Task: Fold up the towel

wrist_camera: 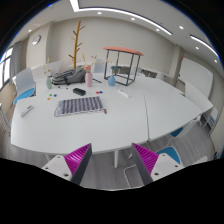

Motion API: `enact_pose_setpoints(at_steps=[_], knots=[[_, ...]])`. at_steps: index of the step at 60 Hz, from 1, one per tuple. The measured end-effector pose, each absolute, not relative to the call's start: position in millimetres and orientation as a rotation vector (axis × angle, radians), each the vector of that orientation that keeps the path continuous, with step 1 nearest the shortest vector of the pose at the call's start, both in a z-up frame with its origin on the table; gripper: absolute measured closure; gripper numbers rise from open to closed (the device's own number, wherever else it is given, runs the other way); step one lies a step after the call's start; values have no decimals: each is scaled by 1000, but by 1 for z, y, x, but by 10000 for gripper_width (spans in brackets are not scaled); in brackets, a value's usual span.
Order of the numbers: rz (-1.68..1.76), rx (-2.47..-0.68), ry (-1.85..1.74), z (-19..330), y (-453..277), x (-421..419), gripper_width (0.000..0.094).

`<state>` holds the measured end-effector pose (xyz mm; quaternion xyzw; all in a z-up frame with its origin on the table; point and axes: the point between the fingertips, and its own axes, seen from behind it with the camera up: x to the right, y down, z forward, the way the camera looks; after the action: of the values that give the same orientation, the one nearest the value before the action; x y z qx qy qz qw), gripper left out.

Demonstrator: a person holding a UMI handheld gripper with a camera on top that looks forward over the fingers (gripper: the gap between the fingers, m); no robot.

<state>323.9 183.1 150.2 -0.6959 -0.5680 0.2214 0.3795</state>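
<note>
A grey, finely patterned towel point(79, 106) lies flat on the white table point(120, 118), left of its middle and well beyond my fingers. My gripper point(112, 160) hangs before the table's near edge and is open, with nothing between the fingers. The magenta pads point(78, 157) face each other across a wide gap, and only floor and a table leg show between them.
Behind the towel are a small black object point(78, 91), a pink bottle point(88, 76) and a grey heap point(67, 76). A wire-frame stand with a red top point(122, 60) stands at the table's far side. A wooden coat tree point(76, 40) rises behind. Blue-seated chairs point(24, 92) ring the table.
</note>
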Motion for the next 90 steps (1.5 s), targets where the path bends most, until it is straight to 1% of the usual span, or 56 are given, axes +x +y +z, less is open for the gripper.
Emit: enact_pose_setpoints(at_steps=[8,20,39,52,59,68,79,90], knots=[[568,-1750,-1496,142,162,311,83],[596,-1702,-1578,112,98,270,81],[706,-1575,-1710,96,-35,208,80],[778,-1520,-1682,86,-96,153,81],[822,-1510,-1634,82,-113,114,83],[827,-1531,-1617,62,-124,66,83],[786,-1542,-1602,28,-112,3,84],[766,-1549,-1591,9,-95,-51,84]])
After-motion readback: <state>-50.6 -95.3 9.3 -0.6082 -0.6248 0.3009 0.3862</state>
